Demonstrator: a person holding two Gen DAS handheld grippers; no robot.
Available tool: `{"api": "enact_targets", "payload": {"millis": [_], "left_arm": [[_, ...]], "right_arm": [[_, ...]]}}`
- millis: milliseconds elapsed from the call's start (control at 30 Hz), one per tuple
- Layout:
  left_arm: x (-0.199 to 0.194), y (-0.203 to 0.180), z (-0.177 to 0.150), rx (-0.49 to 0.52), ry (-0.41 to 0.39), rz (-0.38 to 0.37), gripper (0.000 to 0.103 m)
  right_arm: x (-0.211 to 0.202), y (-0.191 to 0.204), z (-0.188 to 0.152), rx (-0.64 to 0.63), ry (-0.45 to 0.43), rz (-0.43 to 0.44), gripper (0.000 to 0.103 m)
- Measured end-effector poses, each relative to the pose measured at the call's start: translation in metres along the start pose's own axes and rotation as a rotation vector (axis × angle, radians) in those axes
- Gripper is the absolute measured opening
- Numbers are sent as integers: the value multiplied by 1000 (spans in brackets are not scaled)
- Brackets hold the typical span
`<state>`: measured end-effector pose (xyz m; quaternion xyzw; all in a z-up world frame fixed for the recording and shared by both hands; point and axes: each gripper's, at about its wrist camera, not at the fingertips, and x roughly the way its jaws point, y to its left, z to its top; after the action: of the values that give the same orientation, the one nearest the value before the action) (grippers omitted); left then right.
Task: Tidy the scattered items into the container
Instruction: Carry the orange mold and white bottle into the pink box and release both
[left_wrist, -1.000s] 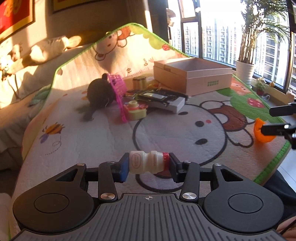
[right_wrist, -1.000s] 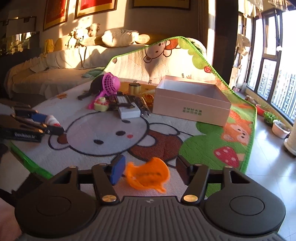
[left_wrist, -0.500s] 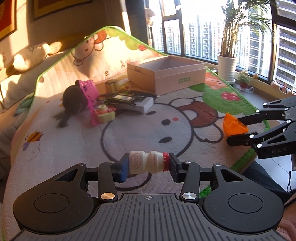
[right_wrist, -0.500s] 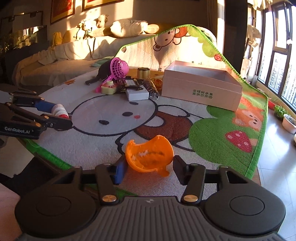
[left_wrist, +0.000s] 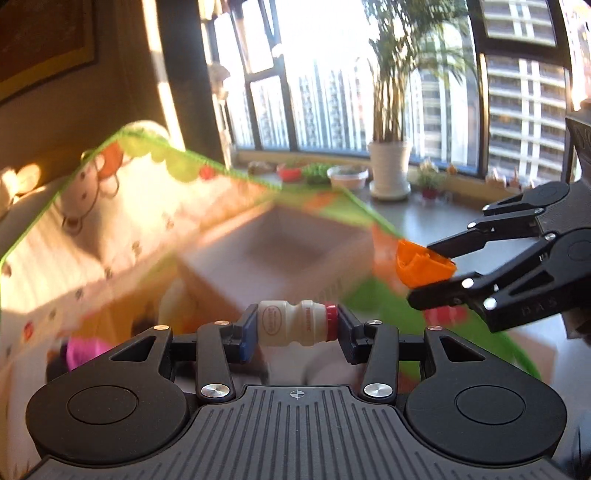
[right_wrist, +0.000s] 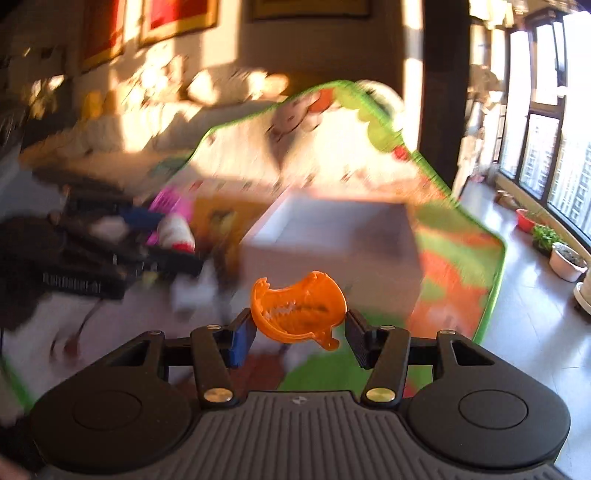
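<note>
The step in hand is judged to be the carry: two items are held aloft and the container is faced, so the picking up is done and the dropping in is not yet done. The left claw (left_wrist: 295, 328) is clenched on a small yogurt drink bottle (left_wrist: 293, 323), which is held lying crosswise, its base against the blue pad at 9 o'clock and its red cap against the dark pad at 3 o'clock. The bottle is seen as cream-white plastic with a pinched waist and a printed oval label. The right claw (right_wrist: 299, 330) is clenched on an orange plastic piece (right_wrist: 297, 308), a shallow, cup-like shell with a jagged rim and a small tab at its lower edge; in the left wrist view the same piece is seen pinched between the black fingers (left_wrist: 439, 295) at about 3 o'clock. The container, an open cardboard box (left_wrist: 280, 254), is seen blurred at 12 o'clock beyond the bottle, resting on the cartoon play mat (left_wrist: 122, 221), its inside apparently empty as far as the blur allows. In the right wrist view the box (right_wrist: 332, 236) lies at 12 o'clock past the orange piece, with the remaining clutter, a pink item among it, at 10 o'clock. For the next move, each claw would need to be brought over the box's open top before its grip is eased, so that neither item falls onto the mat.
</note>
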<state>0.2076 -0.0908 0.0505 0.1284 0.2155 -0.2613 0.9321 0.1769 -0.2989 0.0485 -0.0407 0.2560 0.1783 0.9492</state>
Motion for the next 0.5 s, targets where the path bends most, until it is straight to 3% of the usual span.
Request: {"api": "enact_targets", "payload": {"millis": [100, 133, 167, 200, 233, 367, 500], "left_arm": [[48, 21, 33, -57, -77, 18, 52], [64, 28, 40, -82, -99, 12, 59], [77, 36, 45, -107, -109, 2, 78], [88, 43, 47, -133, -109, 5, 88], [94, 48, 48, -157, -103, 19, 88], [78, 65, 26, -207, -48, 56, 97], [39, 68, -16, -193, 45, 123, 102]], "right_arm": [[35, -44, 49, 135, -51, -19, 54], [49, -57, 61, 174, -55, 3, 56], [62, -68, 70, 207, -61, 21, 64], [73, -77, 77, 241, -71, 11, 67], [80, -84, 80, 270, -83, -7, 67], [81, -95, 75, 310, -122, -25, 68], [70, -74, 59, 239, -140, -84, 70]]}}
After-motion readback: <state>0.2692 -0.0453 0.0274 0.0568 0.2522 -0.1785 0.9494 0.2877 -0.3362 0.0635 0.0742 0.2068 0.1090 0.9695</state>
